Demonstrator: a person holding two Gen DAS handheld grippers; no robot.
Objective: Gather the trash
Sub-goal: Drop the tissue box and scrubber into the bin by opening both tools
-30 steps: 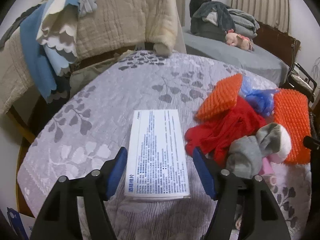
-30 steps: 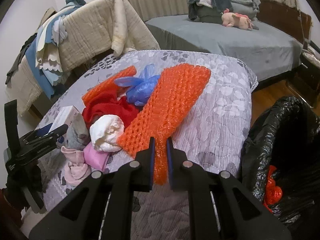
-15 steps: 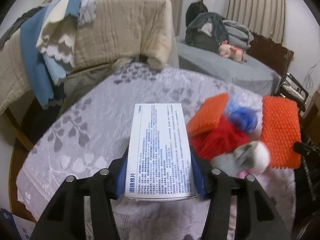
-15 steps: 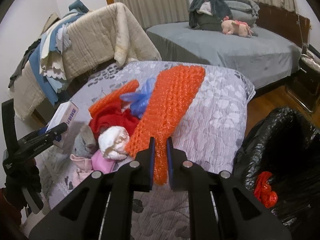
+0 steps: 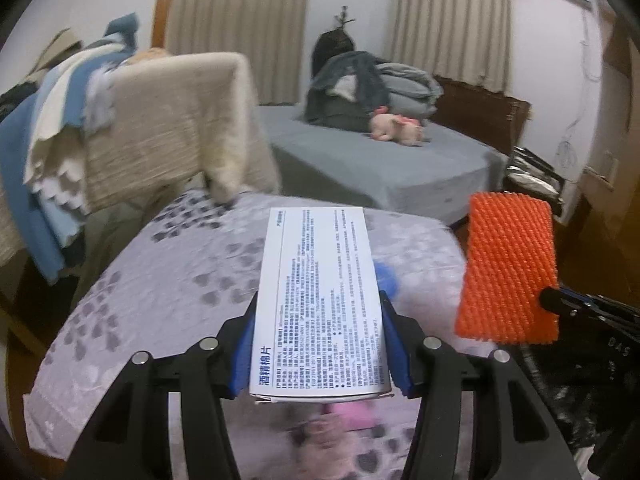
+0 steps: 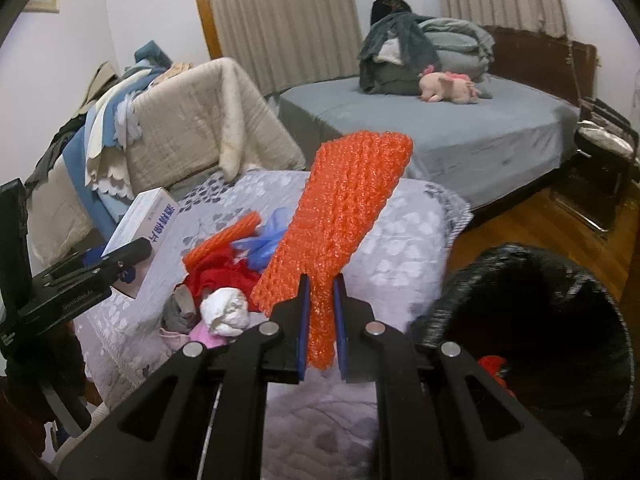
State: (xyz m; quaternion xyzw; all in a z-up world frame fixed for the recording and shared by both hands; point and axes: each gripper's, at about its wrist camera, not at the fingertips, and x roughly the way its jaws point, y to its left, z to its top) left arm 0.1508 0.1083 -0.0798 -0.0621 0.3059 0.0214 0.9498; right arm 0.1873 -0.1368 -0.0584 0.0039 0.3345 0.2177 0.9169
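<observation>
Bedroom clutter: blanket-draped chair (image 6: pixel 180 132) upper left, grey bed (image 6: pixel 460 128) at back, and a floral-covered table (image 6: pixel 400 248) across mid frame in the right wrist view. Left gripper (image 5: pixel 318 344), lower centre of the left wrist view, has its blue pads clamped on the long sides of a white box (image 5: pixel 320 296); box is lifted off the cloth, long axis pointing away from the camera. Centre of the right wrist view, leftover trash pile (image 6: pixel 224 280) sits on the table: red cloth, blue bag, white wad, pink scrap. Right gripper (image 6: pixel 320 316), lower centre, is pinched nearly closed on the bottom end of an orange foam net (image 6: pixel 344 216), which stands up and leans toward upper right, clear of the table. Black trash bag (image 6: pixel 532 312) gapes at lower right, just beside the right gripper and lower than it, something red already inside. Judgement: right hand is nearer the bag, so the net likely drops first with a short swing rightward; the box has to cross the table.
</observation>
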